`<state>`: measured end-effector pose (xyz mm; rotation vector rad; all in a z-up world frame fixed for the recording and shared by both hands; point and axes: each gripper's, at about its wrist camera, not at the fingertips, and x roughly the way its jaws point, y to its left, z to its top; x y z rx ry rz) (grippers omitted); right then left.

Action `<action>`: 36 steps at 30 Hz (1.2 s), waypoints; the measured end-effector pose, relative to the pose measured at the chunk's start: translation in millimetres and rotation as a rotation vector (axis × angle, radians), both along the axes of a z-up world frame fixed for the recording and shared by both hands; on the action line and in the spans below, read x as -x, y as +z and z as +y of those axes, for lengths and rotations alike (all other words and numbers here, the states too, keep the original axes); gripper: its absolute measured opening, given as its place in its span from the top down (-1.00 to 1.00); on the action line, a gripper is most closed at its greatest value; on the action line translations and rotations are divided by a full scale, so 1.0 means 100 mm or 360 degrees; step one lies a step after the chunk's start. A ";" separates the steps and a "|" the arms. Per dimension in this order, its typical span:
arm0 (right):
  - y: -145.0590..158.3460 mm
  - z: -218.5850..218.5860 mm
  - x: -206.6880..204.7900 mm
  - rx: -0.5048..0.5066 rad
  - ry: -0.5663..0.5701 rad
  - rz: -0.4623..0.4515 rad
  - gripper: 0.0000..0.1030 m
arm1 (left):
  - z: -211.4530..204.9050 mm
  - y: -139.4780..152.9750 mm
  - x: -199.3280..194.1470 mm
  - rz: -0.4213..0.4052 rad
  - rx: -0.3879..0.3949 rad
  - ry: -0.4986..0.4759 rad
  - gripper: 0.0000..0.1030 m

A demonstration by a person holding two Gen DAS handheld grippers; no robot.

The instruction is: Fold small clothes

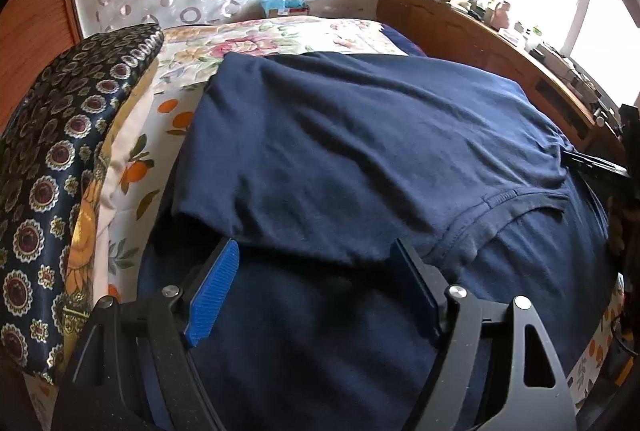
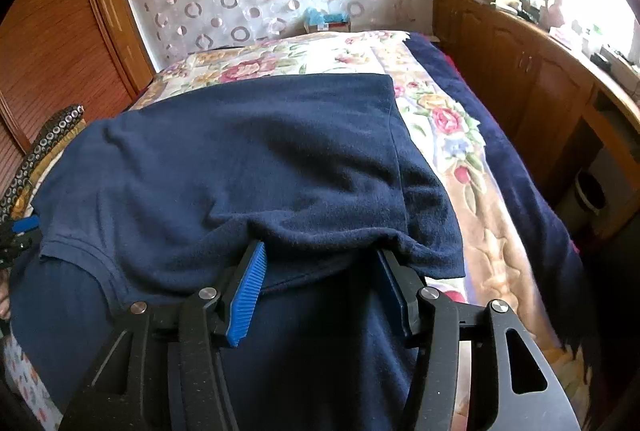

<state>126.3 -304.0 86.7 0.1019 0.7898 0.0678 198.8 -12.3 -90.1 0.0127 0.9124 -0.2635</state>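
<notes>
A navy blue T-shirt (image 1: 360, 135) lies spread on the bed, its near part folded over toward the far side; it also shows in the right wrist view (image 2: 248, 159). Its ribbed collar (image 1: 500, 203) is at the right in the left wrist view. My left gripper (image 1: 316, 251) is open, its blue pads (image 1: 214, 295) wide apart, with the folded edge of the shirt lying over the fingertips. My right gripper (image 2: 320, 255) is open too, its blue pads (image 2: 248, 295) apart under the folded edge. The right gripper shows at the right edge of the left wrist view (image 1: 600, 167).
The bed has a floral sheet (image 1: 280, 39) and a dark blue blanket (image 2: 520, 171) along its right side. A dark patterned cushion (image 1: 60, 159) lies at the left. A wooden cabinet (image 2: 520, 71) with books stands under the window. A wooden wardrobe (image 2: 52, 43) is at left.
</notes>
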 end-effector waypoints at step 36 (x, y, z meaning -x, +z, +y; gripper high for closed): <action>-0.07 0.25 -0.18 0.0106 -0.0012 0.0012 -0.13 | 0.21 -0.01 -0.37 -0.0055 0.0007 0.0251 0.36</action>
